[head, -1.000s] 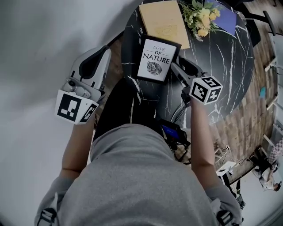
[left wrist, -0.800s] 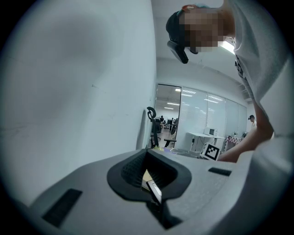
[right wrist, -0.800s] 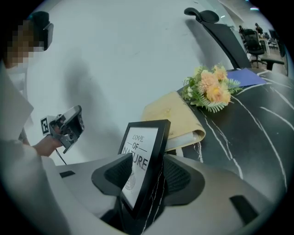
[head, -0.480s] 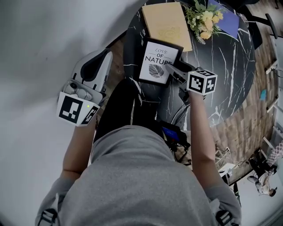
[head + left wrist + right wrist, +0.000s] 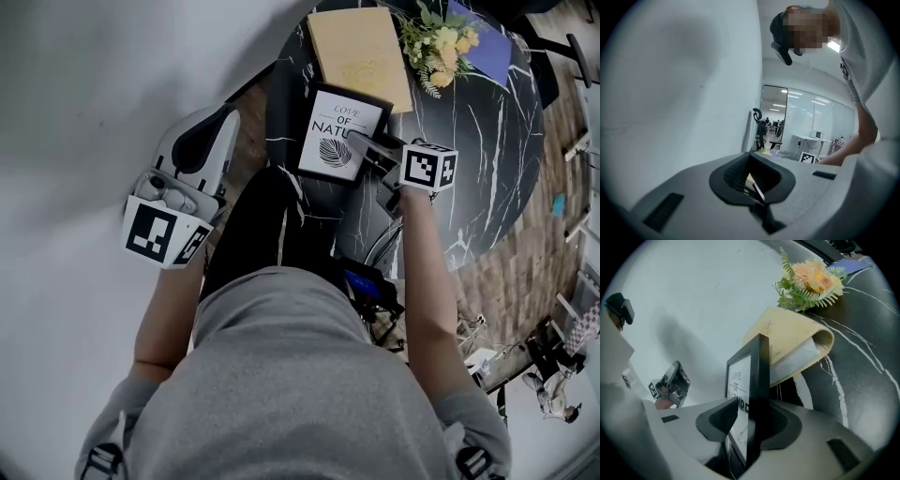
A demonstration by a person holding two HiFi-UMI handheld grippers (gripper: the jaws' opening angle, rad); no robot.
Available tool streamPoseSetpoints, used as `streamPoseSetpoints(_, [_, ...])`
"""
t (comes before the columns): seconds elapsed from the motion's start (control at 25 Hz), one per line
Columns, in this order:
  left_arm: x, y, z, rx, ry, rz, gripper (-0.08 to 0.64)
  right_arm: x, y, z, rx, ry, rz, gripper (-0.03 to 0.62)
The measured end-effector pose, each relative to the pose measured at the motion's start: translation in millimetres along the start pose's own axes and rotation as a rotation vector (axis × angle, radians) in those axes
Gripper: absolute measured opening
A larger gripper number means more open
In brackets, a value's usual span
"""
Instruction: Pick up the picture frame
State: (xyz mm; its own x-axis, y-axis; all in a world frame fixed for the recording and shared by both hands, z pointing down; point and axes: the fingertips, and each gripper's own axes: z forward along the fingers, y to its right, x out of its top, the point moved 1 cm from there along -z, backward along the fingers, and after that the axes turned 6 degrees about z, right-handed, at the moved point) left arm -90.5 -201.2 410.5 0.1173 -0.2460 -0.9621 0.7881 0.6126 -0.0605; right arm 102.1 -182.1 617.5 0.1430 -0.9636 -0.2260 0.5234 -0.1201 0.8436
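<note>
A black picture frame with a white print lies on the dark marble table, close to its near-left edge. My right gripper reaches over the frame's right side. In the right gripper view the frame's edge stands between the two jaws. My right gripper is closing, and a thin gap still shows at the glass side. My left gripper hangs left of the table, away from the frame, with its fingertips together. In its own view my left gripper holds nothing.
A tan book lies just beyond the frame, its open side facing the right gripper. A bunch of yellow flowers and a blue sheet sit at the table's far side. A pale wall runs along the left.
My right gripper has slid forward and down onto the frame's right edge and rolled, so the frame now sits between its jaws. The left gripper has stayed put.
</note>
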Motion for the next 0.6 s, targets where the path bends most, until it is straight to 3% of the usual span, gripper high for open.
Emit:
streamPoseSetpoints(0.24, [0,-1,-1,-0.004,0.006,0.000,0.006,-2,-5,-1,0.068,0.017,0.042,0.110])
streamPoseSetpoints(0.44, [4,0,-1,-0.009,0.015,0.003,0.006,2,-28,-2,0.200,0.067,0.114,0.034])
streamPoseSetpoints(0.6, [8,1,-3,-0.012,0.021,0.009,0.006,4,-32,-5,0.207,0.053,0.069,0.031])
